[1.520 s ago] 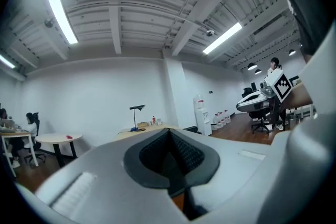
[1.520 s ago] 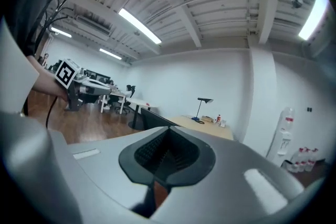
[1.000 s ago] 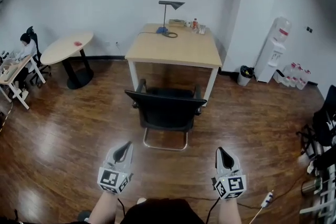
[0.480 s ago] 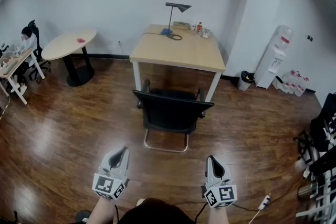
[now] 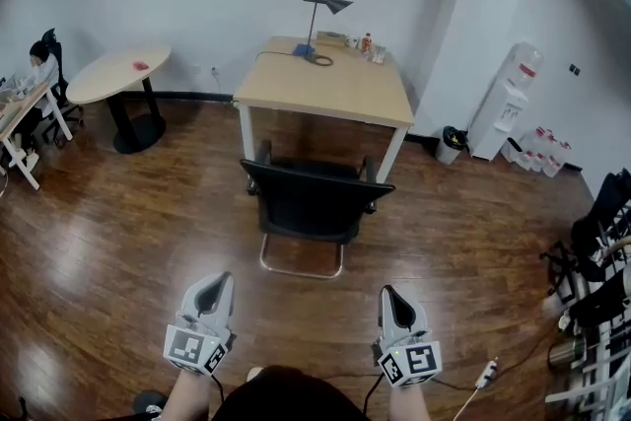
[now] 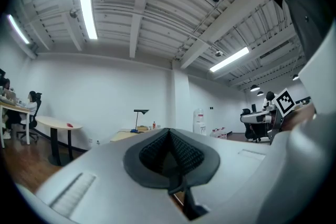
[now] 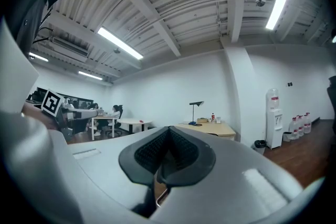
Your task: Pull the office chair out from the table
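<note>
The room is an office with white walls and a glossy, dark wooden floor (image 5: 118, 242) that reflects the ceiling lights. A light wooden table (image 5: 330, 99) stands near the far wall. At its back edge are a dark desk lamp (image 5: 320, 15) and a few small items, too small to identify. The office chair (image 5: 315, 197), black with a metal sled base, stands at the table's near side. Its back faces the person and its armrests are near the table's edge. A round table (image 5: 116, 72) stands to the left, and beyond it a seated person (image 5: 35, 74) works at a desk. To the right are a white water dispenser (image 5: 505, 102), a small bin (image 5: 452, 143) and a row of water bottles (image 5: 537, 153). The dispenser's red label is too small to read, and the grippers' cubes carry only black-and-white square markers. The left gripper (image 5: 219, 283) and right gripper (image 5: 389, 296) are low in the head view, well apart from the chair. Each has its jaws pressed together with nothing between them. Compared with a second ago, both grippers appear slightly lower and further left in the head view. The chair keeps the same place against the table.
</note>
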